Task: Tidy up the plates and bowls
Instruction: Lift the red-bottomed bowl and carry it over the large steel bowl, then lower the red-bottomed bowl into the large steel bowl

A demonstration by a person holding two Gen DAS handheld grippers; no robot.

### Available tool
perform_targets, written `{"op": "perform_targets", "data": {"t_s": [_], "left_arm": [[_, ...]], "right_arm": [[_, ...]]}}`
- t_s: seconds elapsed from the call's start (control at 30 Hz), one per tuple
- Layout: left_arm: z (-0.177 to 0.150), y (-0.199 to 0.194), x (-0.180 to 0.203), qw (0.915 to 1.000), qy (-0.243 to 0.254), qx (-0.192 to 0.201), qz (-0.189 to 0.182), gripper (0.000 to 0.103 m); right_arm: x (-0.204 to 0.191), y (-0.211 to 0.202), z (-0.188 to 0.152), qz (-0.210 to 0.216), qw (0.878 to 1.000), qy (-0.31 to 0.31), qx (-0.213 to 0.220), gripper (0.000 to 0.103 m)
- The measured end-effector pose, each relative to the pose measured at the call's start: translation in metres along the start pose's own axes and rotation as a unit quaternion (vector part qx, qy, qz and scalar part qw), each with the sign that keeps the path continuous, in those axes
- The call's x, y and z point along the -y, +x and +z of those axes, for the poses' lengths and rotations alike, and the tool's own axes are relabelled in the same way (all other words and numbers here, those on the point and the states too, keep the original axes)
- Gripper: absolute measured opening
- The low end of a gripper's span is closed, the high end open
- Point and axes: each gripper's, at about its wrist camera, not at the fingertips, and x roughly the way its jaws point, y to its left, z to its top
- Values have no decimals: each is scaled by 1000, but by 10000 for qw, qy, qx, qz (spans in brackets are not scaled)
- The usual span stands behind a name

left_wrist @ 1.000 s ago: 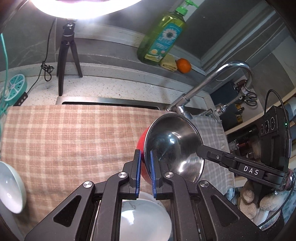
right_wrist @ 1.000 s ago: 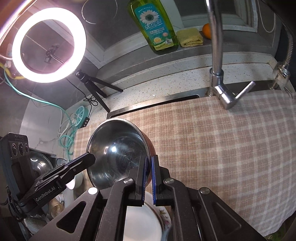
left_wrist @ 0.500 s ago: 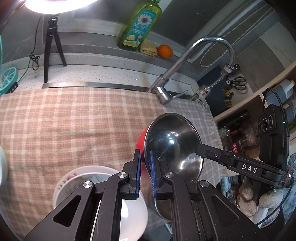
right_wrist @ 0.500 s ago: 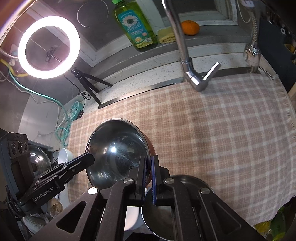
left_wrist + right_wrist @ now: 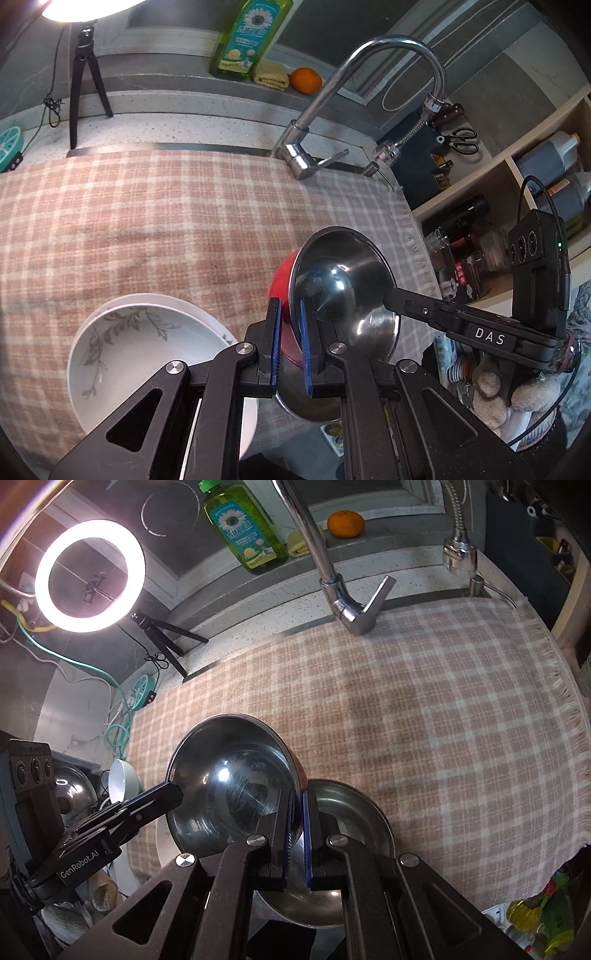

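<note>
**Two grippers, one bowl, carried over the checked cloth**

Both sets of jaws are clamped on opposite rims of the red-backed steel bowl (image 5: 343, 291): left gripper (image 5: 289, 345) pinching the near-left edge, right gripper (image 5: 295, 840) on the opposite rim, likely sharing the load to keep it steady. The bowl hangs tilted above the cloth (image 5: 147, 221) on the bench, near its front edge. Right beneath sits a second steel bowl (image 5: 354, 812), with white plates (image 5: 147, 343) stacked just beside it, so nesting looks like the plan.
</note>
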Motion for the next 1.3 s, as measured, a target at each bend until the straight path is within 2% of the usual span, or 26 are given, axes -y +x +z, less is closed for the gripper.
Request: {"op": "perform_targets", "data": {"t_s": [0.73, 1.3], "left_arm": [[-30, 35, 17, 9990, -12, -441, 12, 8], [-47, 62, 17, 9962, 104, -825, 250, 8]], "right_arm": [[41, 10, -30, -100, 9993, 145, -316, 5], [53, 32, -43, -275, 9979, 109, -584, 5]]}}
